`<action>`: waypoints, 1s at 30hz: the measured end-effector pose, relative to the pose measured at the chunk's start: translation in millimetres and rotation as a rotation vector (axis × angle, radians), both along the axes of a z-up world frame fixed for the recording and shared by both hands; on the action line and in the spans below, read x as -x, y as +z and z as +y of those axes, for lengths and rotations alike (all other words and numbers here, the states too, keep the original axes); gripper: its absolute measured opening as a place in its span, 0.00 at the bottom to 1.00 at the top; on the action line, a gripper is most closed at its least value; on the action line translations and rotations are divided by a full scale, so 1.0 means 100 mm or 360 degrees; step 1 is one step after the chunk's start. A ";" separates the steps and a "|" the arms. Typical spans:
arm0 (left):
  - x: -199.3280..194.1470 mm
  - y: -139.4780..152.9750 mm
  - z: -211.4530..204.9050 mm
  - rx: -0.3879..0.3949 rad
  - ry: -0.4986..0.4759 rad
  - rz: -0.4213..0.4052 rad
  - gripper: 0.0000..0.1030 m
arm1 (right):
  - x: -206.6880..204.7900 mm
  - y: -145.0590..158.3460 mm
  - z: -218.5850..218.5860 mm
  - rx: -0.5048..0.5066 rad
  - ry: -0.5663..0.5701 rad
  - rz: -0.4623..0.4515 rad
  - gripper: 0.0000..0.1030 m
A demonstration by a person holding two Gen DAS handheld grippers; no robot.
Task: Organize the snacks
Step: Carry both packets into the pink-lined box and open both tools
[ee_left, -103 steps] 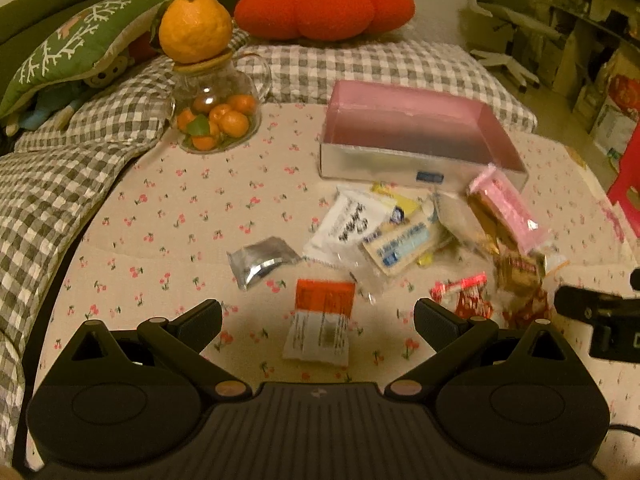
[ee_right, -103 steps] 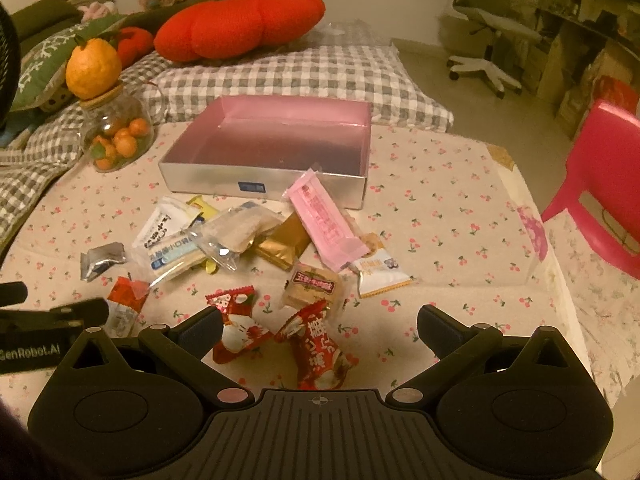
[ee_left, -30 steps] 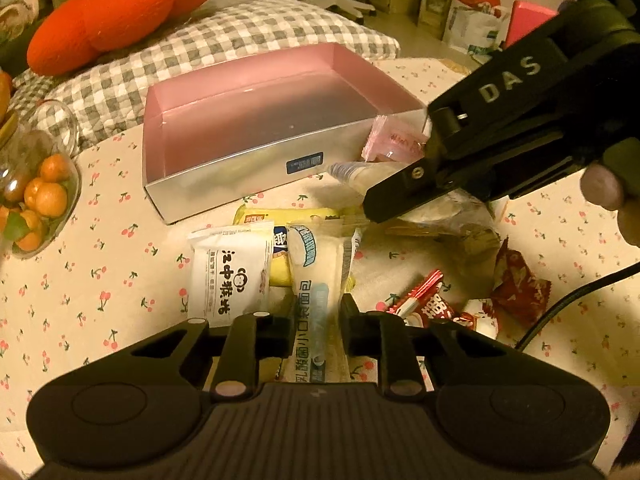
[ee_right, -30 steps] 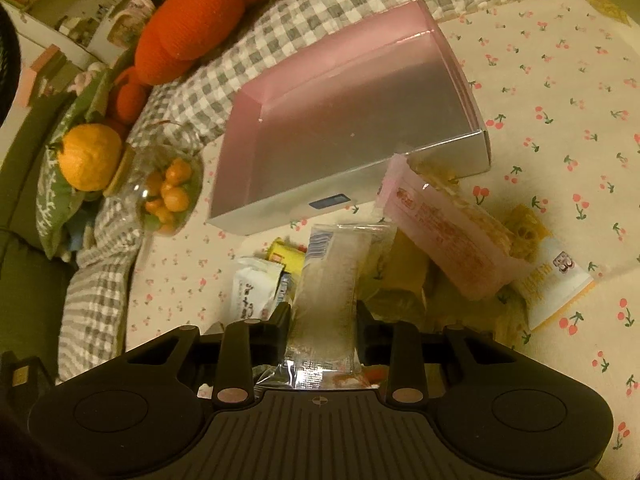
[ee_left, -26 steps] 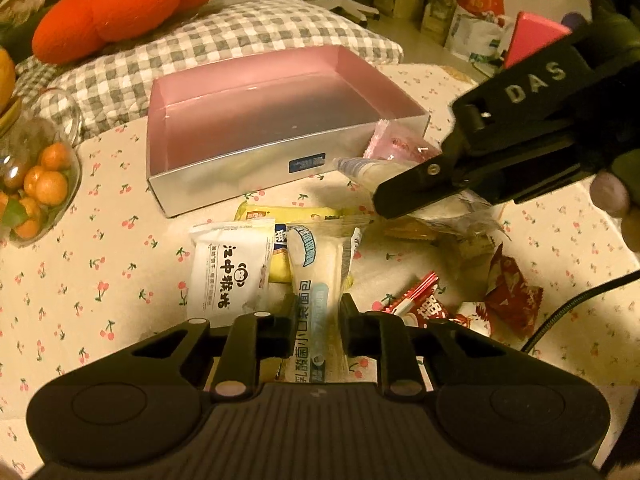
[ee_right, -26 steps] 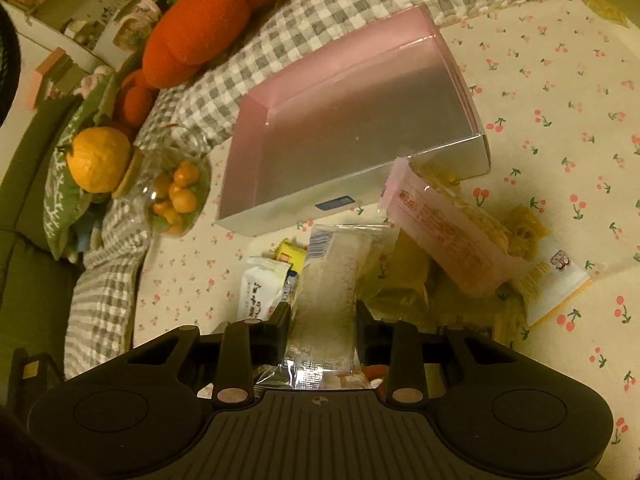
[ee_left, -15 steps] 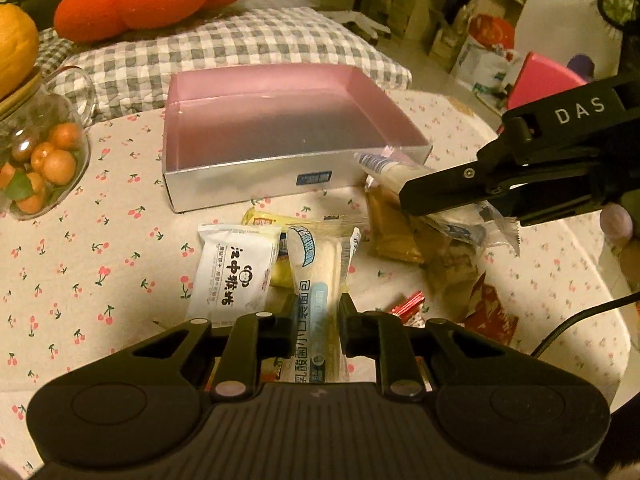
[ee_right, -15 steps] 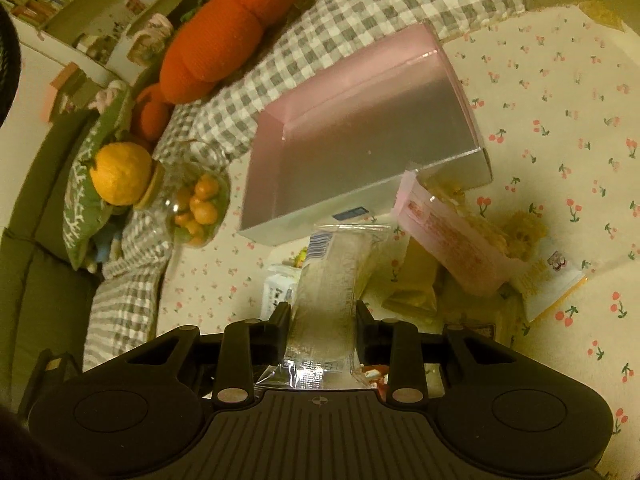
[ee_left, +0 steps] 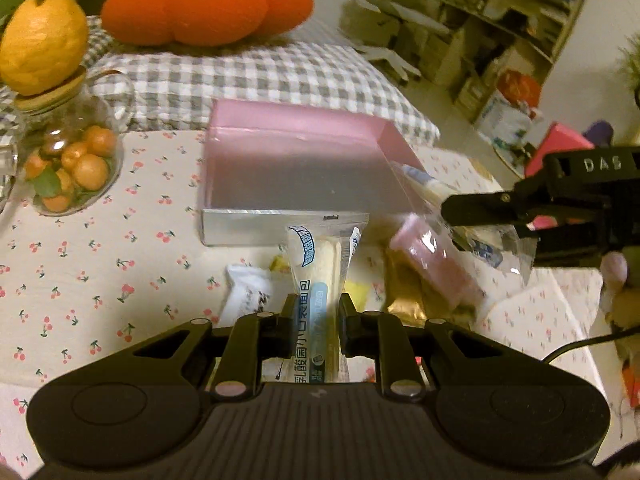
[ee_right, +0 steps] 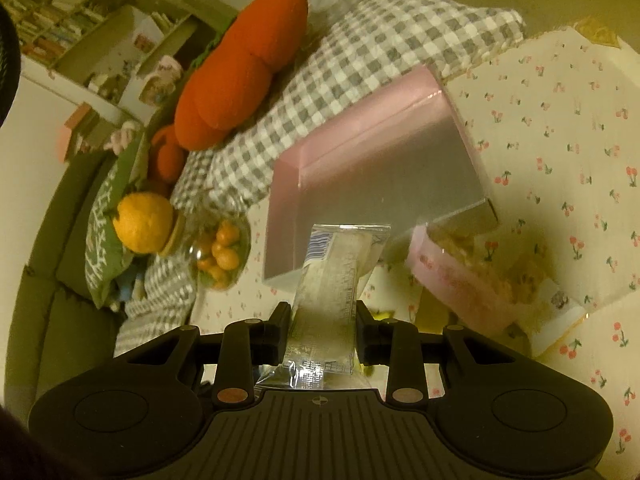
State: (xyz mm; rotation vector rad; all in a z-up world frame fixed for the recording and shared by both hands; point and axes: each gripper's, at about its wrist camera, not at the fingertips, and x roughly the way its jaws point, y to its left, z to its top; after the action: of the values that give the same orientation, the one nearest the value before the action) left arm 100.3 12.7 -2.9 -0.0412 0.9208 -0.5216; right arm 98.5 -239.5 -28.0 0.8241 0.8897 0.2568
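Snacks: two long soft bread packs in clear film, one in each of my tongs. Left gripper is pinched on the blue-label pack near its lower end; the pack stands forward toward 12 o'clock, its top seal in front of the box. Right gripper pinches the plain pack likewise, low on its length; its far end points at the box's near wall.

Handling, as I judge it: both light, squashy, with slick crinkly film. A low grip leaves the free end to sag and swing. Mid-body hold would be steadier; hard squeeze would crush the bread.

Remaining pile lies on the table at 1–3 o'clock of the left pack: pink pack, gold wrapper, white pack at 9 o'clock.

Surface: cherry-print cloth, flat. Box looks empty. Glass jar of small oranges at 10 o'clock, fragile. Checked cushion and orange pillow behind; shelves and a chair beyond.
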 end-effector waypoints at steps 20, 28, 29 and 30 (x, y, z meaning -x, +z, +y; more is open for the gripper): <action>-0.83 -0.06 -0.23 0.0008 0.0249 -0.0120 0.16 | -0.62 -0.22 -0.22 0.0153 -0.0145 -0.0148 0.31; -1.04 -0.20 -0.40 -0.0097 0.0243 -0.0207 0.16 | -0.87 -0.42 -0.18 0.0281 -0.0102 -0.0163 0.31; -1.06 -0.22 -0.41 -0.0113 0.0241 -0.0214 0.16 | -0.89 -0.44 -0.18 0.0290 -0.0097 -0.0160 0.31; -1.08 -0.23 -0.44 -0.0125 0.0237 -0.0216 0.16 | -0.91 -0.46 -0.18 0.0297 -0.0093 -0.0159 0.31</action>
State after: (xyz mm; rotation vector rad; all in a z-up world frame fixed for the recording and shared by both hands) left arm 208.0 -31.0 -25.9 -0.0033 0.7976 -0.3453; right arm 189.6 -257.1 -74.0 0.6574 0.7819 0.1598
